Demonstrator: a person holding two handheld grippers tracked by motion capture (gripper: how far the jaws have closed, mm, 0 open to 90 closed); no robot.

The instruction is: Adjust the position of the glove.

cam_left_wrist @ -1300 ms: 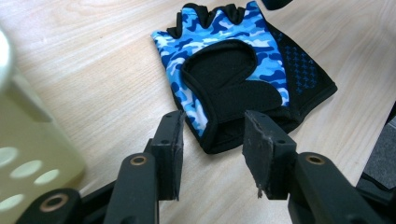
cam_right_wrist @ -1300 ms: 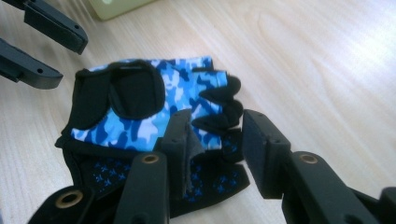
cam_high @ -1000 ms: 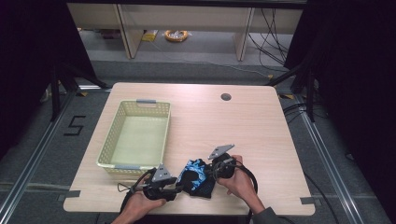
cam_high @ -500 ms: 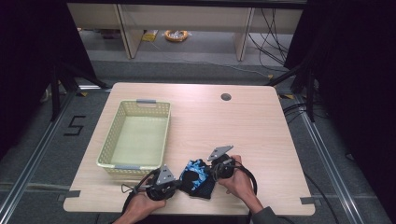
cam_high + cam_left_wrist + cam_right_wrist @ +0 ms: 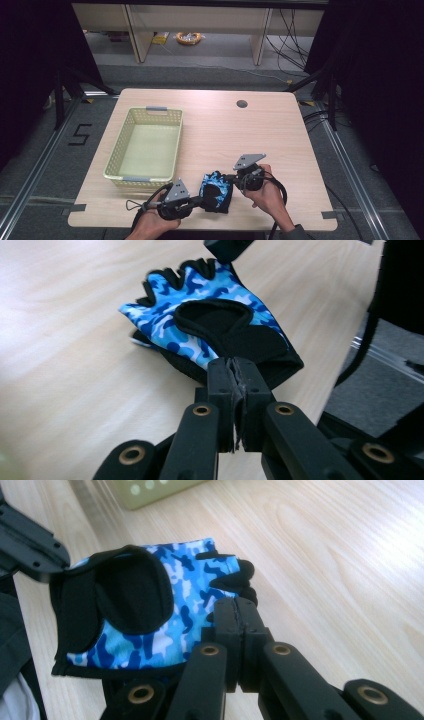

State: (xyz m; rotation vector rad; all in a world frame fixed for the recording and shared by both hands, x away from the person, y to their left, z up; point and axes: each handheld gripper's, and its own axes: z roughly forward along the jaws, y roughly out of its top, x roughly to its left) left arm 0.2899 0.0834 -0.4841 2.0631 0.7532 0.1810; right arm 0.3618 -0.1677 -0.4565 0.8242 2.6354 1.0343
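Observation:
A fingerless glove (image 5: 216,189) in blue camouflage with black palm and cuff hangs between both grippers near the table's front edge. My left gripper (image 5: 199,201) comes in from the left, its jaws shut on the black cuff edge of the glove (image 5: 210,310); in the left gripper view the left gripper (image 5: 235,365) shows its pads pressed together on the fabric. My right gripper (image 5: 231,178) grips from the right. In the right gripper view the right gripper (image 5: 236,605) is shut on the finger end of the glove (image 5: 150,605).
A pale yellow-green mesh basket (image 5: 115,150) stands empty on the table's left half, just beyond the left gripper. A round cable hole (image 5: 242,104) sits at the back right. The table's front edge (image 5: 200,227) lies close under both hands.
Both grippers have risen slightly with the glove between them, and the left gripper has edged right, closer to the glove.

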